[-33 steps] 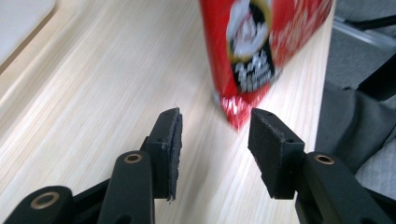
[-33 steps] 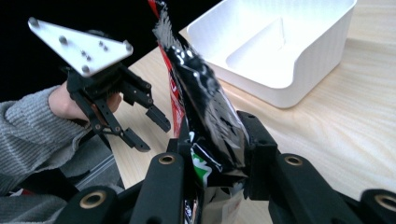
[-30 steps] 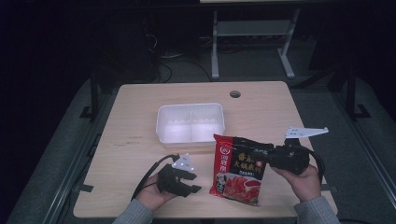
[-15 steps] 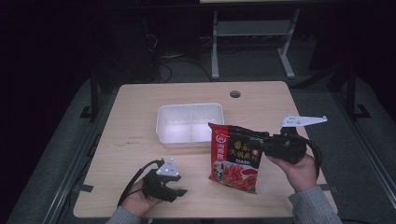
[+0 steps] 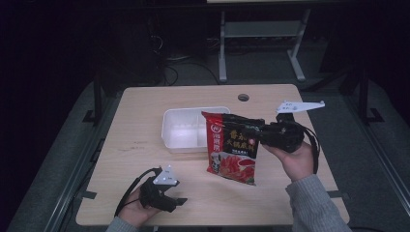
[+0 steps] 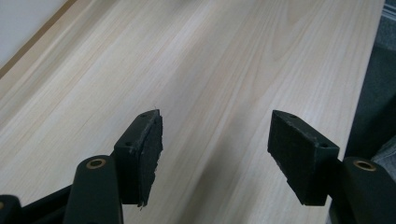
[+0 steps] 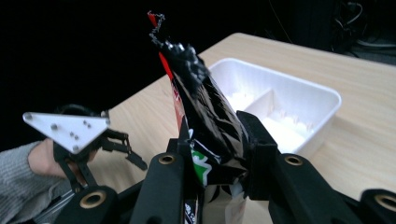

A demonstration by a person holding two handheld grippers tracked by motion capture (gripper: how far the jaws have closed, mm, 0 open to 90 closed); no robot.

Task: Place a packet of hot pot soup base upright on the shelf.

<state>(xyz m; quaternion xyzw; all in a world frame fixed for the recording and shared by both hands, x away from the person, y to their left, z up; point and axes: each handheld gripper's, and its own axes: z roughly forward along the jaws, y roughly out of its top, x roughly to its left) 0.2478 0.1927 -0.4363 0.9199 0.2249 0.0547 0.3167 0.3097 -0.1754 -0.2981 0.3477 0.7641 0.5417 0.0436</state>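
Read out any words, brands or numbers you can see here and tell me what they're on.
Red and black packet, clamped in the right gripper: large yellow Chinese characters and a round logo on its front, too blurred to read.
Same packet in the right gripper view: a scrap of white print near the bottom, too small to read.
White tray, table, left gripper: no text.

Light falls from above onto the wooden table [image 5: 145, 145], leaving the surrounding room nearly black. The white tray [image 5: 183, 130] glares slightly. The high view is soft and grainy. In the right gripper view, the near jaws are blurred.
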